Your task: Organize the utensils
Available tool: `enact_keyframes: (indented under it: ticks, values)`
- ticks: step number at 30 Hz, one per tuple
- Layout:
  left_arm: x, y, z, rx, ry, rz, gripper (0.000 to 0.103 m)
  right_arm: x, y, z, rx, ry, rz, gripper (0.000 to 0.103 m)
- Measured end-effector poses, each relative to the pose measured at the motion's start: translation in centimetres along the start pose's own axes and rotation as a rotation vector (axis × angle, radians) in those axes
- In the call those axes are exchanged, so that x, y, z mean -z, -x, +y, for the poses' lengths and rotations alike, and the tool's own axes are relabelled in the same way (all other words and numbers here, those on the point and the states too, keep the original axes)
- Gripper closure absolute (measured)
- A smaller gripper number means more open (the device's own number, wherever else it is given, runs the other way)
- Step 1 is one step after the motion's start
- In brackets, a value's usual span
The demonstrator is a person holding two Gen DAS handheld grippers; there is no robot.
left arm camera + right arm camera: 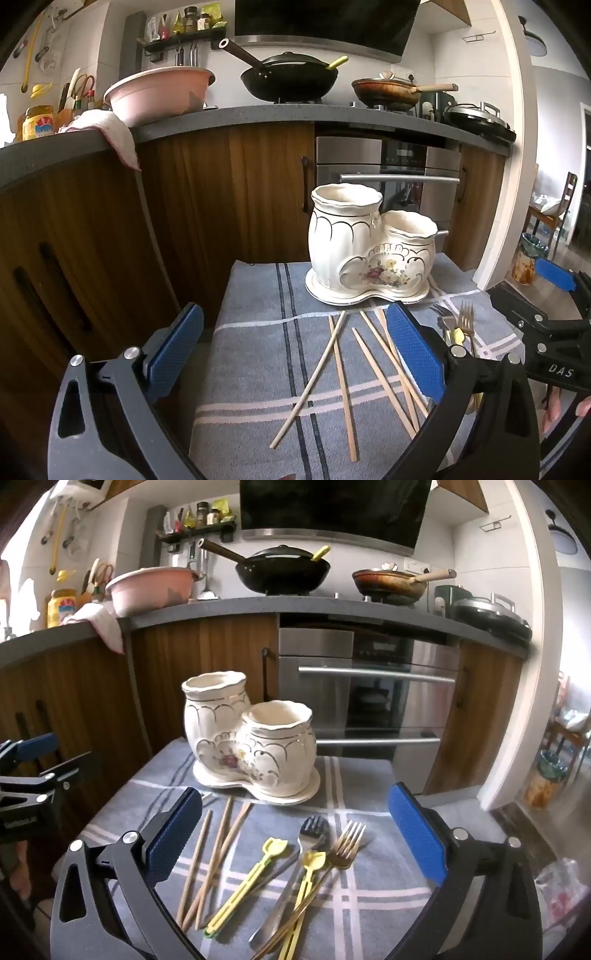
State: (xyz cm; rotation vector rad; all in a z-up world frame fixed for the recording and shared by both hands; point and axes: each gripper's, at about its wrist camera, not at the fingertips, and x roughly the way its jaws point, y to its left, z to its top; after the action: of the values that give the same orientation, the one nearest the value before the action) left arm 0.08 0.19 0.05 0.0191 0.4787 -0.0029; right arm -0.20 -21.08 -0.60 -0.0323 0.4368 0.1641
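Jaws of both grippers gape empty above loose chopsticks (341, 373) and forks (345, 843), readying picks for the ceramic holder (251, 738).

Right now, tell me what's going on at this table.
A person is sorting utensils with two hand-held claws. Both the left claw and the right claw hover open and empty over the checked cloth. Wooden chopsticks lie scattered on the cloth, with forks and yellow plastic utensils beside them. The white double-pot ceramic holder stands behind them, and nothing shows above either rim.
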Motion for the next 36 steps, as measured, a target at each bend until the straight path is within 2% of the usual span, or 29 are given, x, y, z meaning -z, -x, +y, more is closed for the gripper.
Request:
enact_keyframes:
  ticks: [36]
  values:
    - [0.42,-0.19,-0.37,-0.009,-0.015,0.007,0.005,0.28,-0.14,-0.31,0.004,-0.004,0.002,0.004]
